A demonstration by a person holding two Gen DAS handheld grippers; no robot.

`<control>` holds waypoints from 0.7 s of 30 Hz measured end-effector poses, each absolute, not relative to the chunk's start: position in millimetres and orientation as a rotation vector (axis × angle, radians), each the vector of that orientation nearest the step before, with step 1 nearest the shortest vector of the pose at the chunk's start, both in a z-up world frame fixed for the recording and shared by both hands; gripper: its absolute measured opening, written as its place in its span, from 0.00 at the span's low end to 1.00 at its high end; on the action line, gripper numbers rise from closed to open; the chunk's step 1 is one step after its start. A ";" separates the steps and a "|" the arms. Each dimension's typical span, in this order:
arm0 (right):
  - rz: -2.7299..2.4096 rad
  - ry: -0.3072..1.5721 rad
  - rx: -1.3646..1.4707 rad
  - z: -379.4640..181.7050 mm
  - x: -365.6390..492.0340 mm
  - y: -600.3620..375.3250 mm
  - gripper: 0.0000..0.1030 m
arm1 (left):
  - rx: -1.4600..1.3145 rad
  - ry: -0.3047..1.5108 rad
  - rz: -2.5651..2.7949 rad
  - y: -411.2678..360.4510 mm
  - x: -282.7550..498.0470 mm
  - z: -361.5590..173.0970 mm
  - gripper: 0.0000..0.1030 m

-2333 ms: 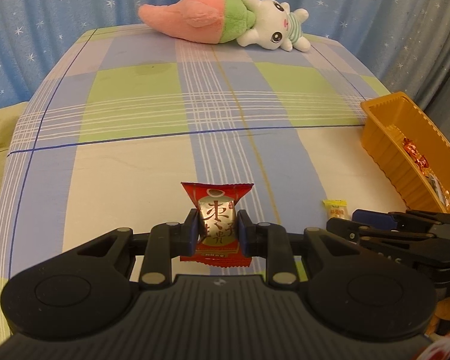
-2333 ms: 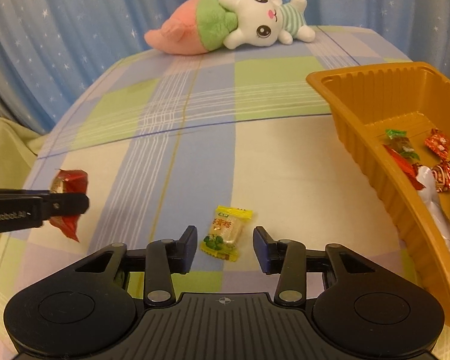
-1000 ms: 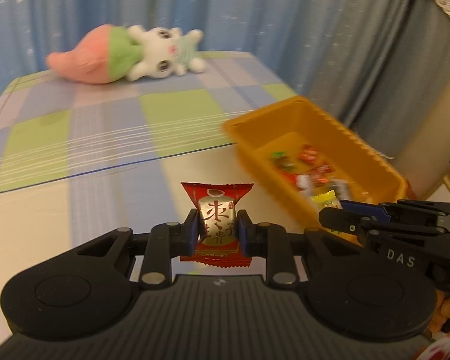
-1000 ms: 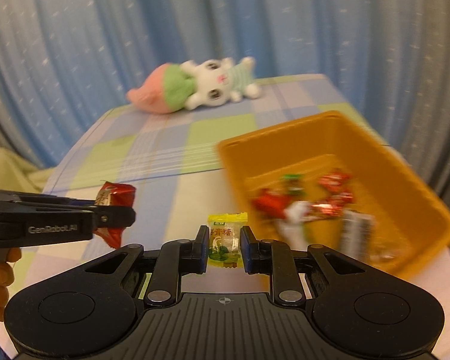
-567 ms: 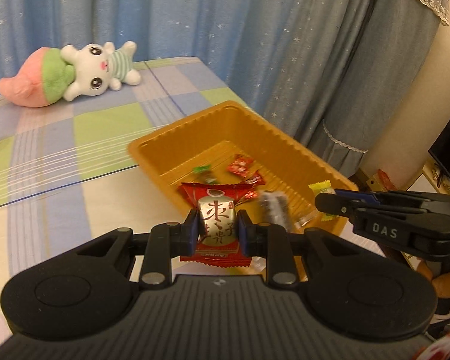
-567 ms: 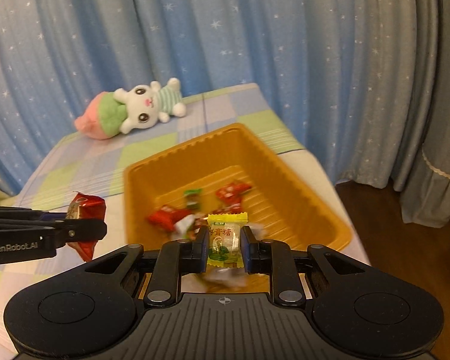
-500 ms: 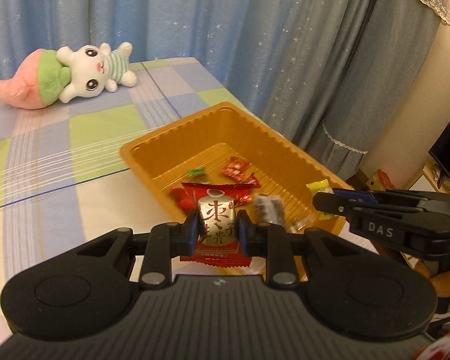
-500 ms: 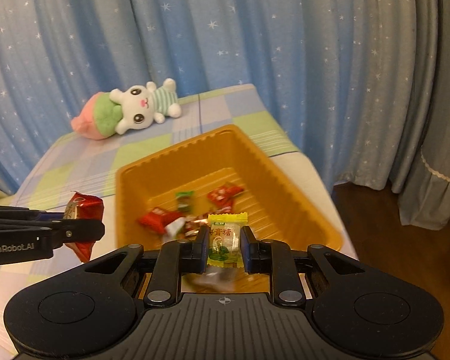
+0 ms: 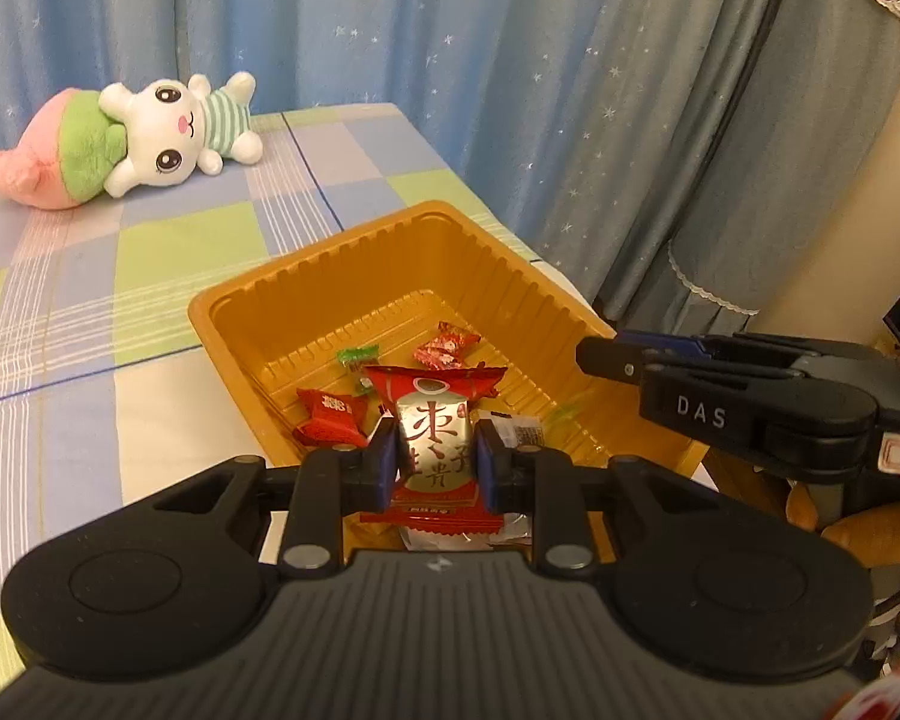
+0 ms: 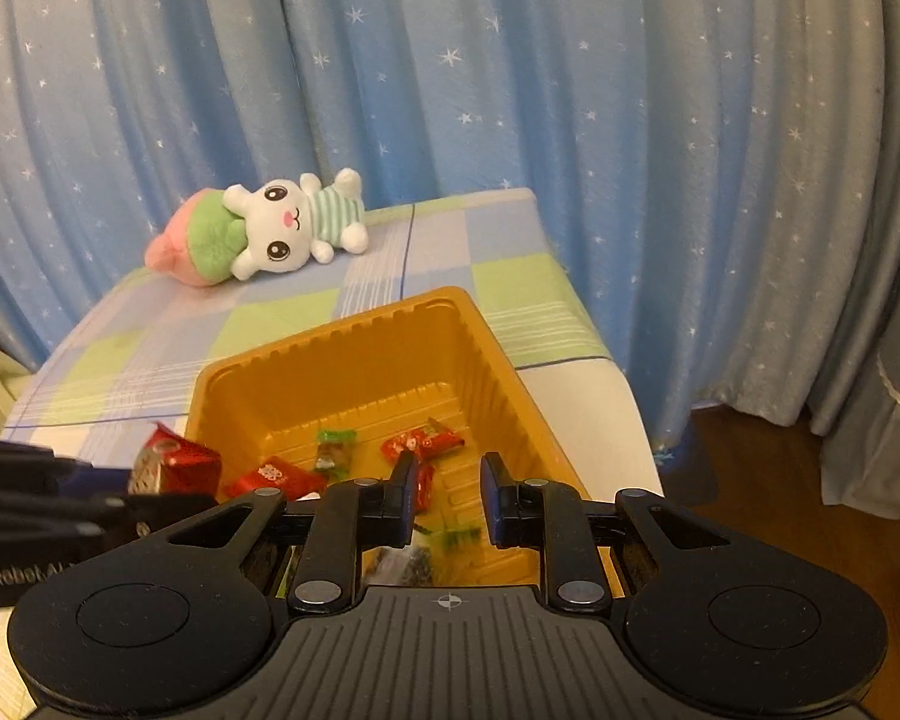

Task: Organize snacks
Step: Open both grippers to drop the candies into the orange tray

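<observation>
The left gripper [image 9: 435, 459] clamps a red snack packet [image 9: 433, 438] above the orange tray [image 9: 234, 324]. The right gripper [image 10: 447, 495] hangs over the tray too, jaws parted and empty.

Warm, dim indoor light; fisheye bends the curtains [image 10: 510, 120] at the edges, blur smears the tray [image 10: 354, 372] bottom.

One orange tray [image 9: 222, 306]; one plush rabbit [image 9: 180, 132]; two grippers [image 9: 435, 462] [image 10: 447, 489]; at least four red-wrapped snacks [image 9: 330, 423]; one green-wrapped candy [image 9: 357, 354].
</observation>
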State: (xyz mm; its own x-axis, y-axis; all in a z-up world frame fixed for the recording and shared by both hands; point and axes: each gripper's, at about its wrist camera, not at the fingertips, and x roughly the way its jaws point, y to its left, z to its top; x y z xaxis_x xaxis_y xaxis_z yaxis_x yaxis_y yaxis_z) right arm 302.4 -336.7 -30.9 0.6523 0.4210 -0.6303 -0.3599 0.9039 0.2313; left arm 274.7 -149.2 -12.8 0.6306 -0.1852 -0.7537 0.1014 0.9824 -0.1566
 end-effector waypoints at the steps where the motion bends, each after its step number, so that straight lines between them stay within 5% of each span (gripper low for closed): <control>1: 0.446 0.740 0.092 -31.6 303.8 -337.7 0.22 | -0.103 0.877 -0.161 -150.5 275.0 -13.8 0.23; 21: 0.487 0.785 0.154 -31.3 284.6 -369.9 0.23 | -0.095 0.877 -0.108 -175.0 296.6 -17.9 0.27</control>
State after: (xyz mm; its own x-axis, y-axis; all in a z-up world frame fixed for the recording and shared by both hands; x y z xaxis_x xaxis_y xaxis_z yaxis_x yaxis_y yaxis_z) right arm 284.6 -369.9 -31.3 0.6035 0.4750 -0.6405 -0.3623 0.8789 0.3104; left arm 296.6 -175.0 -17.9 0.6342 -0.1338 -0.7615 0.0556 0.9903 -0.1277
